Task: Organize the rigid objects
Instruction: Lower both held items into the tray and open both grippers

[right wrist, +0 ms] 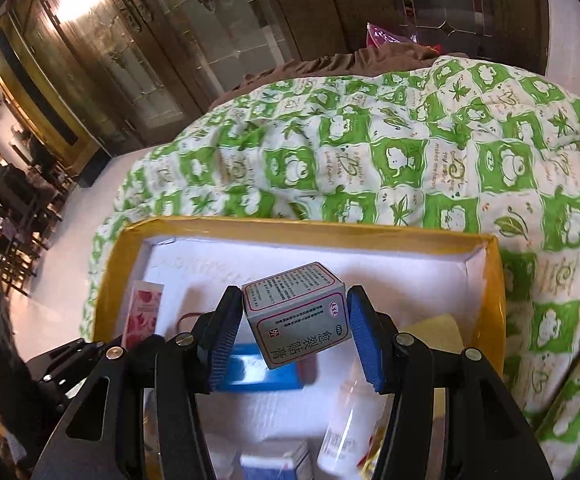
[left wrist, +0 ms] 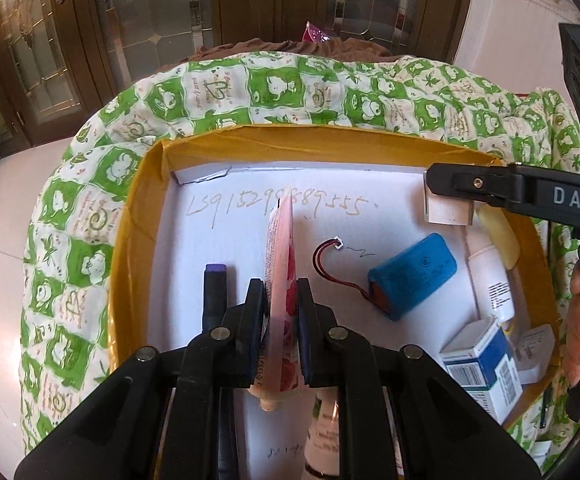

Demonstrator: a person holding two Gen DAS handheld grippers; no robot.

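The left gripper (left wrist: pixel 281 300) is clamped on a pink tube (left wrist: pixel 280 280), held on edge above the white floor of the yellow tray (left wrist: pixel 130 240). A purple-tipped pen (left wrist: pixel 215 292) lies just left of its fingers; a blue battery (left wrist: pixel 412 276) with red wire lies to the right, and a blue-white box (left wrist: pixel 482 364) beyond it near the tray's right wall. The right gripper (right wrist: pixel 295 322) pinches a small grey carton (right wrist: pixel 296 318), tilted, over the tray (right wrist: pixel 490 300), with the battery (right wrist: pixel 258 372) under it and a white bottle (right wrist: pixel 346 432) below its right finger. The tray sits on a green quilt (right wrist: pixel 410 152)
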